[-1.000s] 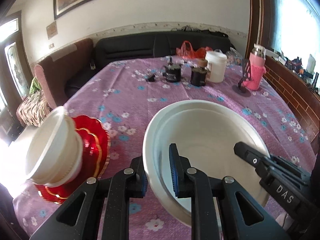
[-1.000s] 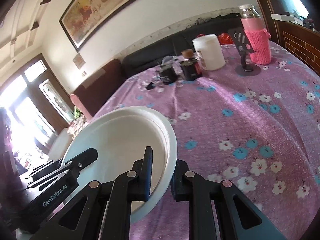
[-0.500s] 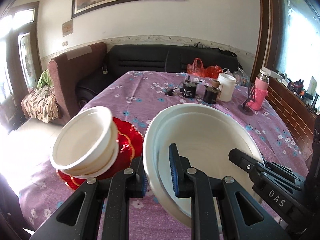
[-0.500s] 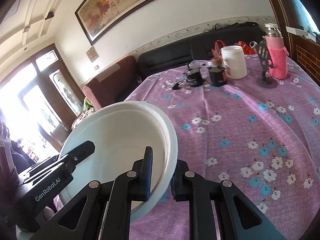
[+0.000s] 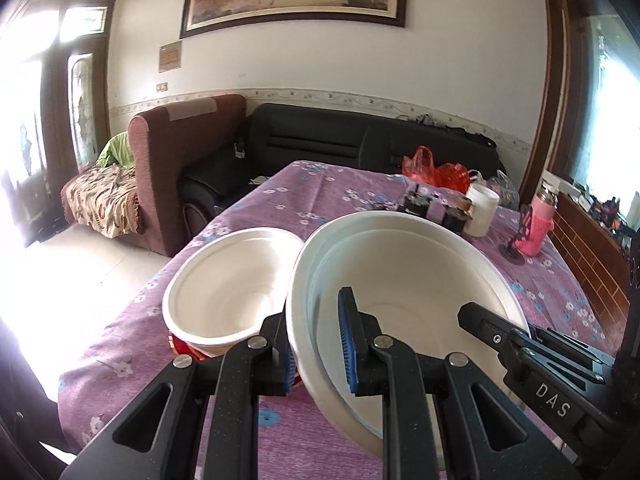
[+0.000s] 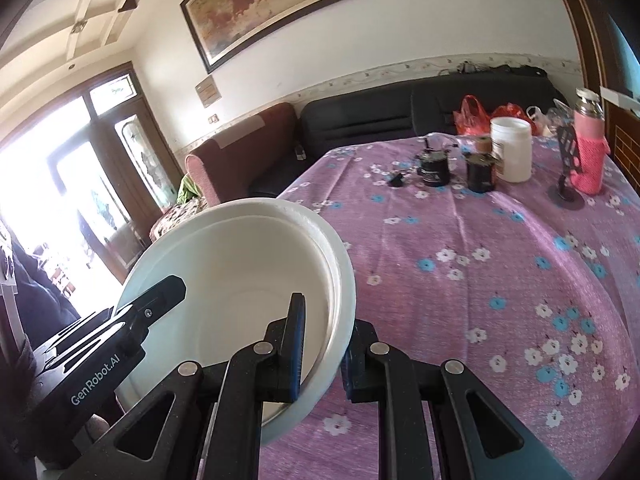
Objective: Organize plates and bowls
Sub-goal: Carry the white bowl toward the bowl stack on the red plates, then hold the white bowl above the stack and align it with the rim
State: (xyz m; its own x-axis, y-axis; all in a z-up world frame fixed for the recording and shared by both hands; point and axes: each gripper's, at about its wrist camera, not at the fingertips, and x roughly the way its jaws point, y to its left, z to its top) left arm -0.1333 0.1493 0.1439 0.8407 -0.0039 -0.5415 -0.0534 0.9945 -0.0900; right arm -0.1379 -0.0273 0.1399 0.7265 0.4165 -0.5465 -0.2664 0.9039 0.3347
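Tilted white bowl (image 5: 404,280), rim clamped

— Where does the left wrist view sit?

— Behind the left gripper (image 5: 316,338), close above the table's near edge, angled down across the purple cloth (image 5: 312,200) to the black sofa (image 5: 340,144).

— And the right?

— Behind the right gripper (image 6: 322,346), rolled sideways, facing likewise. Both share the white plate (image 5: 400,276), jar (image 6: 512,154) and painting (image 6: 280,4).
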